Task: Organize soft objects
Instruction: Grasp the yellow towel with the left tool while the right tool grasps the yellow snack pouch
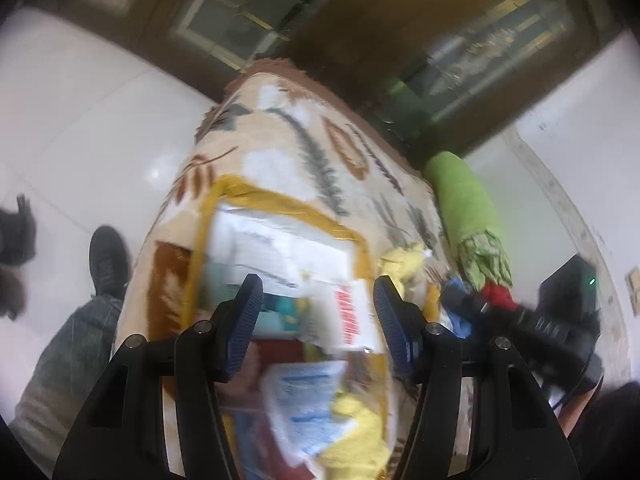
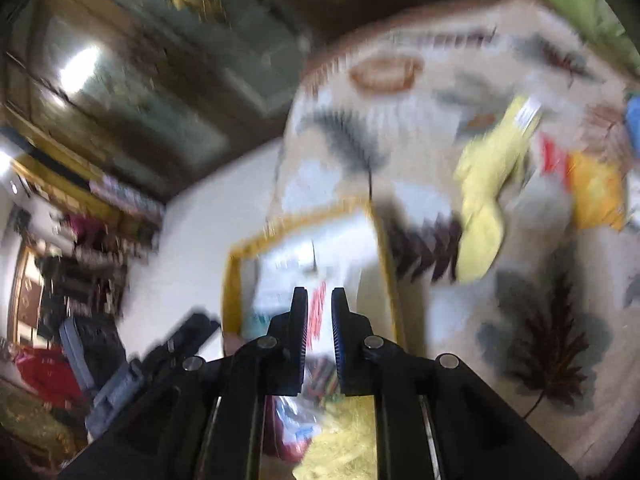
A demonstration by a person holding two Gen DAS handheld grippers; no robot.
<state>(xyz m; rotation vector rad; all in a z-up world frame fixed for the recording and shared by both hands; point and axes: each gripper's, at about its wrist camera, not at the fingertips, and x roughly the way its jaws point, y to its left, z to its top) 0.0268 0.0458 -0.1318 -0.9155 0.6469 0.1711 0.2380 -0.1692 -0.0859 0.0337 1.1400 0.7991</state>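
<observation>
A yellow-rimmed box (image 1: 280, 200) sits on the leaf-patterned bed cover (image 1: 320, 140), holding packets and a yellow soft cloth (image 1: 360, 432). My left gripper (image 1: 318, 292) is open above the box, with nothing between its fingers. Another yellow soft piece (image 1: 406, 260) lies just right of the box. In the blurred right wrist view the box (image 2: 304, 216) is below my right gripper (image 2: 320, 300), whose fingers stand close together with a narrow gap; nothing shows between them. A yellow soft toy (image 2: 488, 188) lies on the cover to the right.
A green rolled cloth (image 1: 464, 196) lies along the bed's right side, with red (image 1: 496, 294) and blue (image 1: 456, 312) items near it. An orange packet (image 2: 596, 196) lies on the cover. A person's leg and black shoe (image 1: 108, 260) stand on the white floor at left.
</observation>
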